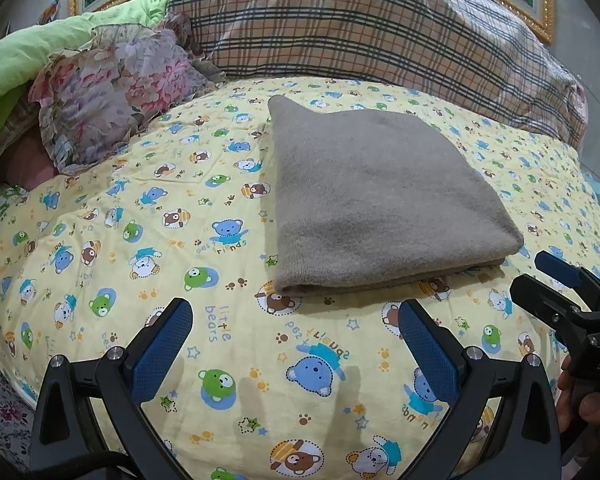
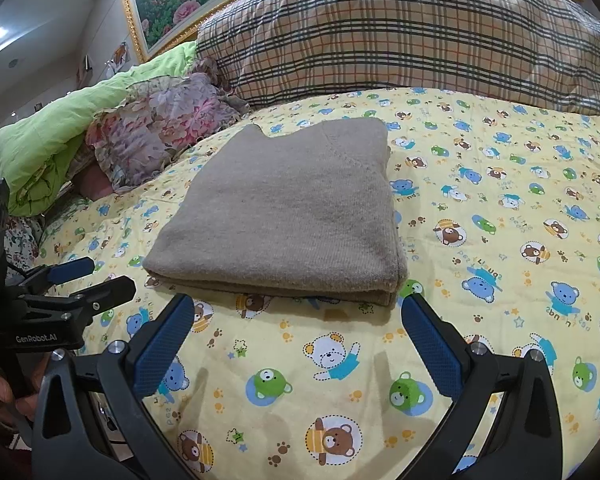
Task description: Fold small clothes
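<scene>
Left wrist view looks out between the left gripper [image 1: 296, 334], whose jaws stand wide apart and hold nothing above the bear-print sheet [image 1: 148, 240]; the right gripper [image 2: 298, 330] is likewise spread wide and empty, and each tool shows at the edge of the other's picture. Just beyond both sets of fingertips, apart from them, lies the grey-brown knit garment [image 2: 284, 208], already doubled into a neat rectangular pad on the middle of the sheet. It looks soft, light and limp: a fine knit that should sag and slide open if lifted by a single layer, though its nap should grip the textured blue pads well. The safest hold, by my judgement, is at the near corners, pinching through the whole stack at the folded front edge, one gripper to each corner. The layers show as stacked edges along the near side; the top face is smooth and nearly free of wrinkles, with a notch in its far edge. Farther back sit a floral cushion [image 1: 112, 96], a green quilt [image 2: 52, 136] and a plaid pillow [image 1: 364, 28].
</scene>
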A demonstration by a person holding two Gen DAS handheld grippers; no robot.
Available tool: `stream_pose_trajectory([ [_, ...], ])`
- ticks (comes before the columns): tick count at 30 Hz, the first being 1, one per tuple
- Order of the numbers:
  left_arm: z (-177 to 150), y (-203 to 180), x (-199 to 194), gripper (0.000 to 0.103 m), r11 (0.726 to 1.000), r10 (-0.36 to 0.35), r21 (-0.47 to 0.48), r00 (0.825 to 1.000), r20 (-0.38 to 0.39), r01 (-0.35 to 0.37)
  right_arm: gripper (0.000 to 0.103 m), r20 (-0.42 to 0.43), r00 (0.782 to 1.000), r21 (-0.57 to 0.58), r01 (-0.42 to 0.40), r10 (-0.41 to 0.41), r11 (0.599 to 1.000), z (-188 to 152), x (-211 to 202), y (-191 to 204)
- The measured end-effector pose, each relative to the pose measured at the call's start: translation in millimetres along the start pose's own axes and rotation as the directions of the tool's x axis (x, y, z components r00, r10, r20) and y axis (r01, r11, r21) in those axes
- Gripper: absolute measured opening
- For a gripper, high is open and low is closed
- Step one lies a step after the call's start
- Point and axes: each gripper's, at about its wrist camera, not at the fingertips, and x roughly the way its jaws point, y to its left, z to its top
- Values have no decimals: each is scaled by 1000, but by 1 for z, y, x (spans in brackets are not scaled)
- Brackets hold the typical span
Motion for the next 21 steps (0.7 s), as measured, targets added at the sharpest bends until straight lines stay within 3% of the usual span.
stream_pose_trajectory([
  [21, -1, 0, 1, 103, 1000, -10, 3, 1000, -10, 10, 103, -4, 1000, 1, -3, 3, 1000, 0, 2, -1],
])
